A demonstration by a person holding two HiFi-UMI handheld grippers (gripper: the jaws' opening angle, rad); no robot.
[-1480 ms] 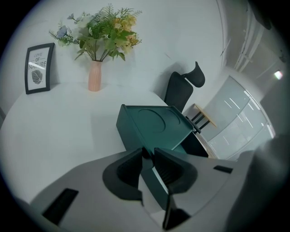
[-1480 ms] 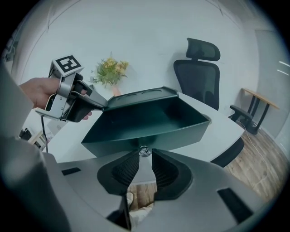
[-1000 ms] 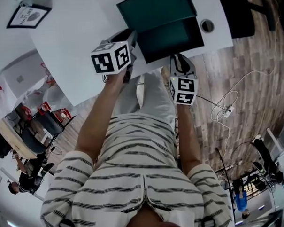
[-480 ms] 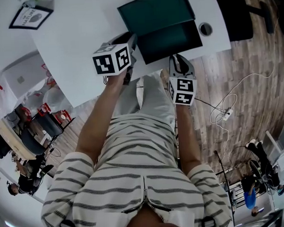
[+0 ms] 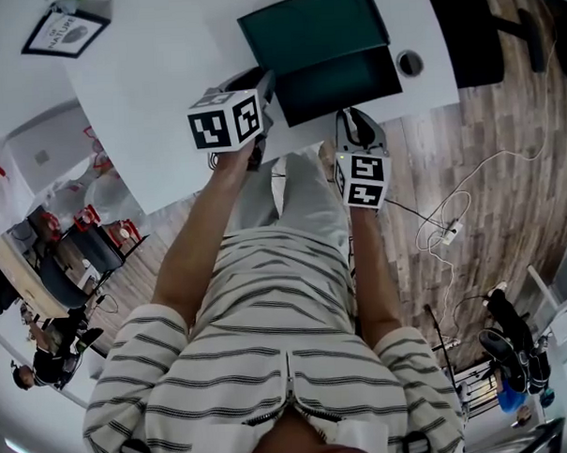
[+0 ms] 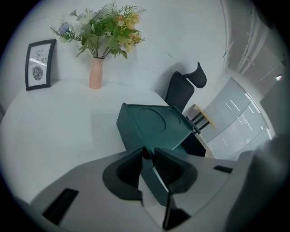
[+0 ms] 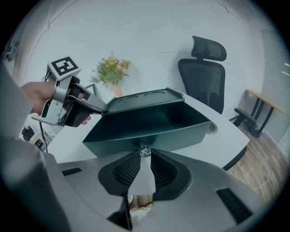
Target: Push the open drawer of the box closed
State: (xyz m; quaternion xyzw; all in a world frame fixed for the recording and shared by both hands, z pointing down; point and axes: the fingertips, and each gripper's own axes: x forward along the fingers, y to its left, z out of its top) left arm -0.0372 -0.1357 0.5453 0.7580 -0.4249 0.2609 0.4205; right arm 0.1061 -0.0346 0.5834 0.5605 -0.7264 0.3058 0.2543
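Head view, upper centre: dark green rectangular plastic box (image 5: 312,27) on the white round surface (image 5: 146,95), long axis across the frame, right end tipped slightly up. Open drawer (image 5: 343,76) pulled out of the box's lower side, toward the bottom of the frame and the person (image 5: 280,352); mouth upward, front wall nearest the surface's edge. Inside the drawer, only bare dark green floor and walls on show. Two shallow round hollows (image 6: 152,118) pressed into the box's flat top.

Left claw (image 6: 148,155): released, jaws a narrow gap apart, tips at the box's near left corner, dark green wall visible through the gap, nothing pinched. In the right gripper view, at centre left, tips meeting that same corner.

Right claw (image 7: 144,156): likewise unclenched, tips a thin slit apart, set against the middle of the drawer's front wall, either side of a small shiny knob (image 7: 144,150); grasping nothing.

Left gripper view, upper left: pink vase (image 6: 95,72) holding green and yellow flowers (image 6: 106,27), near a black-framed print (image 6: 38,64). Black office chair (image 7: 204,74) behind the surface, upper right of the right gripper view.
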